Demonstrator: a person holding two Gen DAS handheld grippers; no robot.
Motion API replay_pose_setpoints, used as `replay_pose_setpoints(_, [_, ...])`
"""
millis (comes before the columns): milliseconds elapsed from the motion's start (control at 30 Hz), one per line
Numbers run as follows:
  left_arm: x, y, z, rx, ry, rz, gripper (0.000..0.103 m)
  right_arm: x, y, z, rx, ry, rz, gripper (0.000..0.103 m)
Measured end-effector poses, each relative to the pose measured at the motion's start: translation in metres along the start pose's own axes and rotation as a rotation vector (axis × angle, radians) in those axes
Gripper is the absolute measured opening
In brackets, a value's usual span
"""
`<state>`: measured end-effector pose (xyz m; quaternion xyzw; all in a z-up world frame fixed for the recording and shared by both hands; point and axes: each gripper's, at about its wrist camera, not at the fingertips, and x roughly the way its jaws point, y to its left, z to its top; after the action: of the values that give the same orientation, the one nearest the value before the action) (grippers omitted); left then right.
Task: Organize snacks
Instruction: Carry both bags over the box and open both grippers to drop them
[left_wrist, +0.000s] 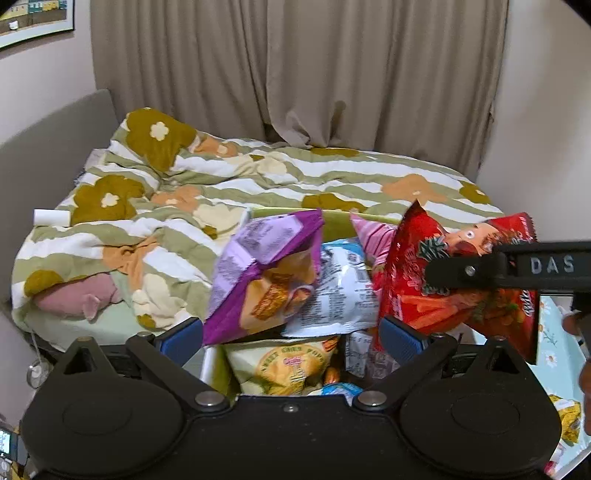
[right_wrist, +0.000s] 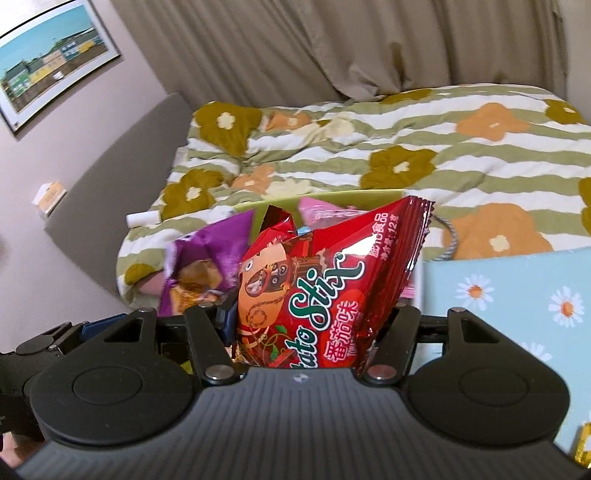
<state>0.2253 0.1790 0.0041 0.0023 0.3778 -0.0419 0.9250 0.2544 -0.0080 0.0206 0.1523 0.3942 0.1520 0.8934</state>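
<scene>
- Beige curtains (left_wrist: 295, 74) hang across the back of the room from 11 to 1 o'clock; below them I see a bed under one duvet (left_wrist: 258, 184) striped green and white with ochre and orange flowers; one grey headboard (left_wrist: 48, 147) stands at 9 o'clock, and one framed picture (right_wrist: 48, 66) hangs on the pale wall at 10 o'clock in my right view.
- One container with a yellow-green rim (left_wrist: 338, 221) sits at the near edge of the bed, heaped with snack bags; I count one purple bag (left_wrist: 266, 266), one white and blue bag (left_wrist: 336, 291), one pink bag (left_wrist: 373, 236) and one pale yellow popcorn bag (left_wrist: 284, 365) lower down; further wrappers beneath are too hidden to count.
- One red bag (right_wrist: 306, 288) of tomato sticks stands upright between the fingers of my right gripper (right_wrist: 306, 325), at 3 o'clock of the purple bag; whether the pads press on it I cannot tell, as the bag covers them.
- My left gripper (left_wrist: 291, 339) stands as wide as it goes with nothing in its grasp; its two blue pads (left_wrist: 181, 341) sit either side of the heap's near edge, apart from the bags.
- One light blue board with daisies (right_wrist: 517, 295) lies at 3 o'clock; one pink soft toy (left_wrist: 77, 299) lies at 8 o'clock on the bed.
</scene>
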Motion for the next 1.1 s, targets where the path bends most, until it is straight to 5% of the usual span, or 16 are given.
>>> replay_pose_setpoints(100, [-0.004, 0.004, -0.007, -0.007, 0.003, 0.026, 0.103, 0.007, 0.003, -0.003, 0.02, -0.01, 0.033, 0.103])
replay_pose_setpoints(600, [-0.033, 0.003, -0.02, 0.011, -0.031, 0.022, 0.103, -0.019, 0.006, -0.019, 0.029, -0.084, 0.004, 0.103])
replay_pose_setpoints(1100, [-0.093, -0.033, -0.014, 0.086, -0.144, -0.107, 0.103, -0.117, 0.004, -0.03, 0.052, -0.207, -0.088, 0.103])
